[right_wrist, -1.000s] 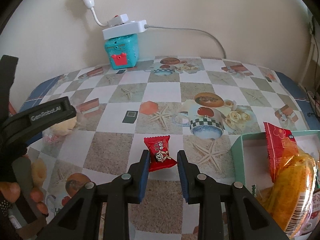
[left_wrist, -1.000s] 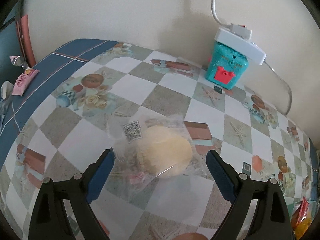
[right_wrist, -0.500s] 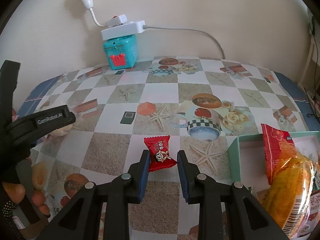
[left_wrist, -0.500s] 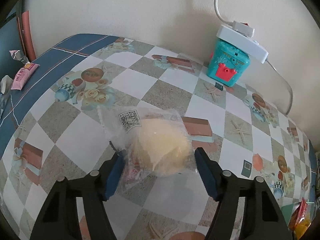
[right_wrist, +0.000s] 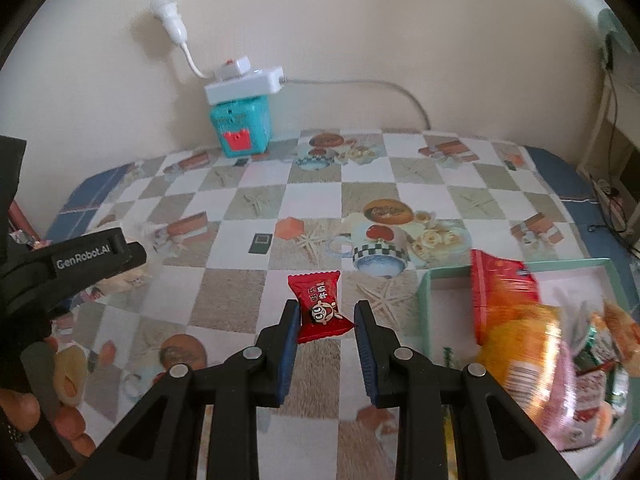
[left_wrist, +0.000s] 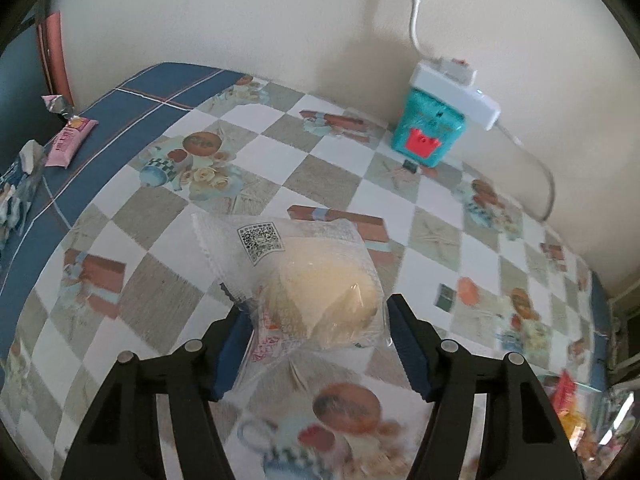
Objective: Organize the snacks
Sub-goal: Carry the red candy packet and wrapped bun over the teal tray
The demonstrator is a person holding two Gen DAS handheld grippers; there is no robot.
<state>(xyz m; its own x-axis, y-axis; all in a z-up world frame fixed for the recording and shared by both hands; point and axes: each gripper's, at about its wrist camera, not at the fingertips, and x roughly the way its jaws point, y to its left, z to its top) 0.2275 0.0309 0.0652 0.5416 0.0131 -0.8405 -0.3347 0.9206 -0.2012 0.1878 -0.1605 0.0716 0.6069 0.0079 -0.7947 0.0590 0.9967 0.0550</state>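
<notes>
Tablecloth [left_wrist: 332,172] bare beyond bagged bun [left_wrist: 316,300]

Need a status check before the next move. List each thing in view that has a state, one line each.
left gripper: shut on the clear-wrapped bun, held off the table.
right gripper: shut on the red candy.
green tray: partly filled with snack packets.
pink packet: lying on the blue cloth border.

- A toy box [right_wrist: 240,130] stands at the back of the bench [right_wrist: 400,196] against the wall, with a power strip [right_wrist: 244,82] on top of it.
- A tray [right_wrist: 426,300] sits at the bench's right side with snack bags [right_wrist: 516,340] in it.
- A wrapped bar [left_wrist: 70,140] lies at the bench's far left edge.
</notes>
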